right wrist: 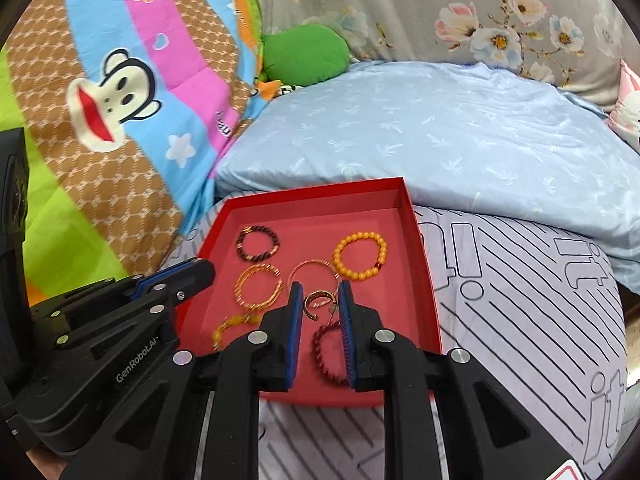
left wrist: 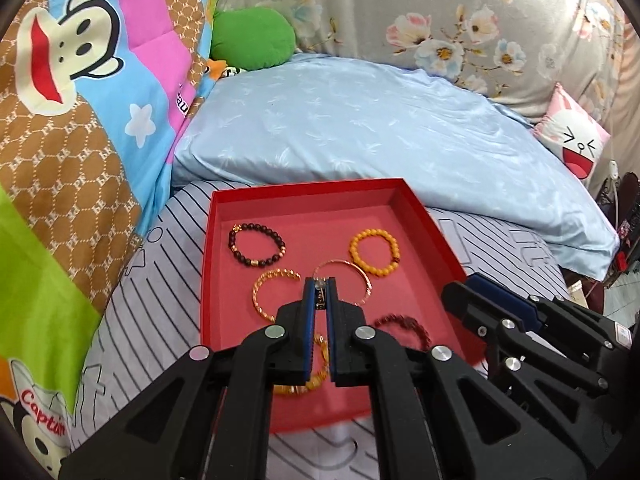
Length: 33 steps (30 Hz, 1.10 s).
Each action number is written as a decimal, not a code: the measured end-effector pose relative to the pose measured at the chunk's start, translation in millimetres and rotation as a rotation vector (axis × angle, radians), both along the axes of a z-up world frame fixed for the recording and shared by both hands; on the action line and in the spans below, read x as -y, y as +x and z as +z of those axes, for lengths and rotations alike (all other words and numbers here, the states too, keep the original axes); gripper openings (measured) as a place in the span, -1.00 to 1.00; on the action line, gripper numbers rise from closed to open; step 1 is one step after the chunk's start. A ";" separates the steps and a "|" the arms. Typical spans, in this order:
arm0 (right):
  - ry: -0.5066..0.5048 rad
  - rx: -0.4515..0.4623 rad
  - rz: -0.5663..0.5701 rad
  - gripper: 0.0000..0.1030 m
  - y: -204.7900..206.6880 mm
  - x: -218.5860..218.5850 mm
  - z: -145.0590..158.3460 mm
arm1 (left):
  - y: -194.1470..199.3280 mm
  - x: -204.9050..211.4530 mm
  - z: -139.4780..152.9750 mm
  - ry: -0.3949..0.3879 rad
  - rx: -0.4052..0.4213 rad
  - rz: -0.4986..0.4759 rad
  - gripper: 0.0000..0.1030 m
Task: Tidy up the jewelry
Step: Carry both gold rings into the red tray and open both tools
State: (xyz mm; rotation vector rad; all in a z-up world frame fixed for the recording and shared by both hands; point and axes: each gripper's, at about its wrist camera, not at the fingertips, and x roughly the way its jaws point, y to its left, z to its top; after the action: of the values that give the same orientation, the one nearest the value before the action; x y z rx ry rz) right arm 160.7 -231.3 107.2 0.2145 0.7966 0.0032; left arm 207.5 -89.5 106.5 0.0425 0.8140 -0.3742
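A red tray (left wrist: pixel 208 280) sits on striped bedding (right wrist: pixel 520 300) at lower centre of both views, with a pale blue pillow (left wrist: pixel 360 128) behind it. The left gripper (left wrist: pixel 319 285) has its blue pads nearly together, pinching a small dark patterned ring at the tips above the tray's middle. The right gripper (right wrist: pixel 320 289) is spread apart, holding nothing, with a small patterned ring (right wrist: pixel 318 300) lying on the tray floor between its tips.

Tray contents:
- dark beaded bracelet (left wrist: pixel 256 245), upper left;
- orange beaded bracelet (left wrist: pixel 375 253), upper right;
- twisted gold bangle (left wrist: pixel 272 292), centre left;
- thin gold bangle (left wrist: pixel 348 280), centre, touching the orange one;
- dark red beaded bracelet (right wrist: pixel 328 348), lower right;
- yellow bracelet (right wrist: pixel 232 326), lower left, partly hidden.

A cartoon monkey quilt (left wrist: pixel 80 100) fills the left of frame.
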 end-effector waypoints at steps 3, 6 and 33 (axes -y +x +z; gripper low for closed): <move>-0.003 -0.012 -0.006 -0.67 12.8 2.4 -7.9 | 11.6 3.4 -7.4 0.012 -0.010 0.010 -0.91; -0.009 -0.023 -0.006 -0.67 22.0 3.1 -15.4 | 24.1 7.5 -16.2 0.029 -0.020 0.016 -0.91; -0.020 -0.079 -0.022 -0.61 54.4 6.1 -47.4 | 59.6 19.8 -48.1 0.084 -0.053 0.053 -0.83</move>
State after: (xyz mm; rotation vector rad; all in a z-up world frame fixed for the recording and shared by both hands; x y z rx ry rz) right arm 215.1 -237.4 59.8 0.2057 0.8726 -0.0335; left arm 267.0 -109.2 58.4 0.0899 0.8814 -0.2924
